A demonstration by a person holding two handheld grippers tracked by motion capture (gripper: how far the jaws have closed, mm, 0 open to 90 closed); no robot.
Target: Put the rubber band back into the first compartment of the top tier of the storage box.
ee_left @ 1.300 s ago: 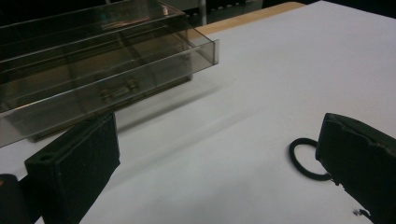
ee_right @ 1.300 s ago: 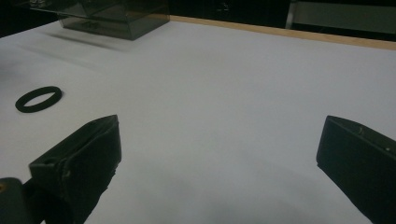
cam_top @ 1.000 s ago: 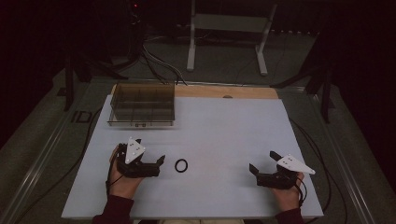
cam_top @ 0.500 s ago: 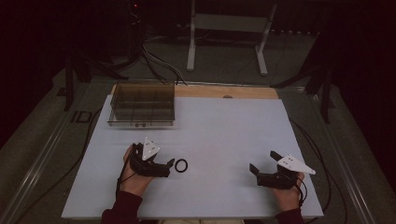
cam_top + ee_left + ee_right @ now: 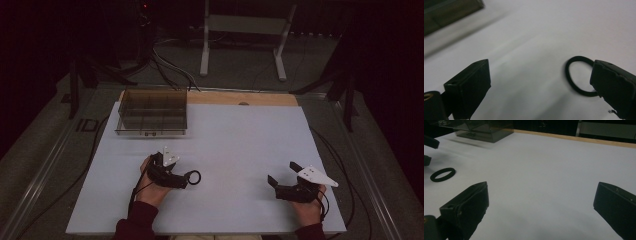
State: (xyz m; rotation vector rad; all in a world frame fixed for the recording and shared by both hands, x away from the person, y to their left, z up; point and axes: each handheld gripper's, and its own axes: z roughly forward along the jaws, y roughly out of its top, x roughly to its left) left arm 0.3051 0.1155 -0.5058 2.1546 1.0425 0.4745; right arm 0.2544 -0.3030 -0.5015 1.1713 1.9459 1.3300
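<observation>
A dark room surrounds the desk (image 5: 240, 145), whose white top has a wooden strip along its far edge. Beyond it a pale metal stand (image 5: 243, 35) rises from the floor, with cables (image 5: 170, 67) trailing across the floor near it.

On the desk's far left sits a clear bin (image 5: 151, 112) with dividers inside; what it holds cannot be made out. It shows again at the upper left of both gripper views, well away from the jaws.

The left hand-held gripper (image 5: 186, 181) lies low over the near left part of the desk, gripped by the left hand (image 5: 150, 187), its jaws pointing to the right. In the left gripper view the jaws are spread wide and grasp nothing.

The right hand-held gripper (image 5: 282, 175) is near the front right, well apart from everything else, jaws likewise wide apart and bare, with clear white desk between them.

Smallest is a black ring (image 5: 577, 75), lying flat on the desk. It sits just at the left hand-held gripper's tips, and in the left gripper view one jaw overlaps its edge while the other stands well off. Nothing blocks the way between them.
</observation>
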